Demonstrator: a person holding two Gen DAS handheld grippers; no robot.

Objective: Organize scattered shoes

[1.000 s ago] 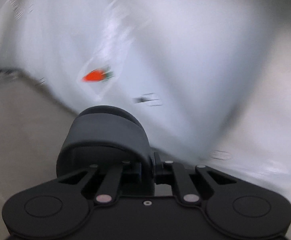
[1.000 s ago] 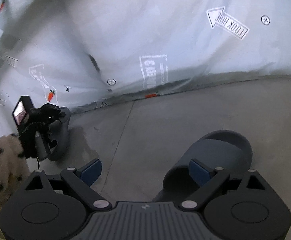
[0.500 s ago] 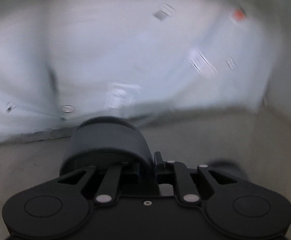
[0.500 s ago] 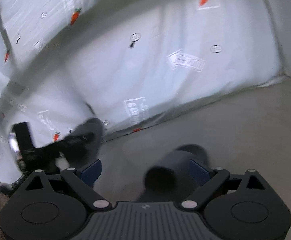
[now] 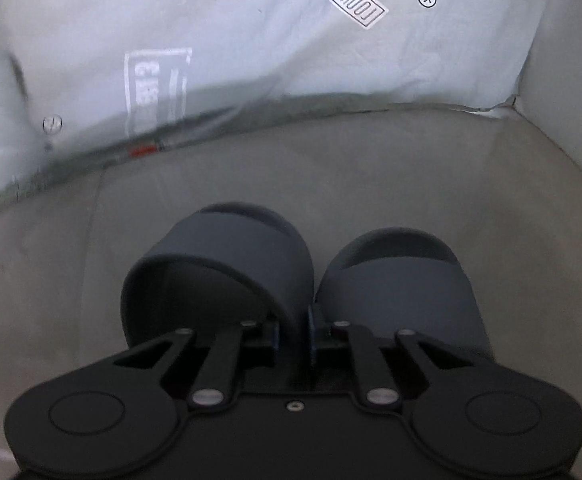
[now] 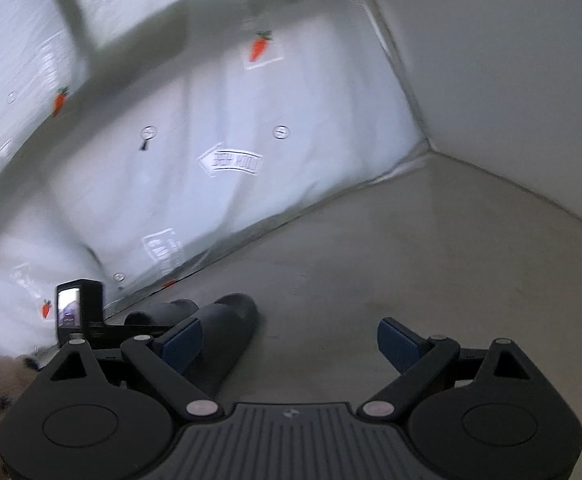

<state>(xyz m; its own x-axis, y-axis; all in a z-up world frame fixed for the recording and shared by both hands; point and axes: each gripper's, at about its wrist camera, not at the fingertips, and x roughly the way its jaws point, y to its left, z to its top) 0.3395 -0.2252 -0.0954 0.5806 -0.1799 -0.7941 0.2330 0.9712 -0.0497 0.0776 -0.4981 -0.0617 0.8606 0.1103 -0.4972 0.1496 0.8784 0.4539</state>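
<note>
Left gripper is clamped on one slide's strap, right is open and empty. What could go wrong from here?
1. The left gripper pinches only the strap edge of the left slide; a sideways release could drag it askew or into the right slide beside it.
2. The right gripper hangs open with its left finger close over that slide; a drop could nudge the pair out of line.

Light is dim, soft and even, with faint shadows on the floor around the slides. Fisheye bending curves the frame edges. The printed sheet behind the slides smears with motion blur in the right wrist view.
</note>
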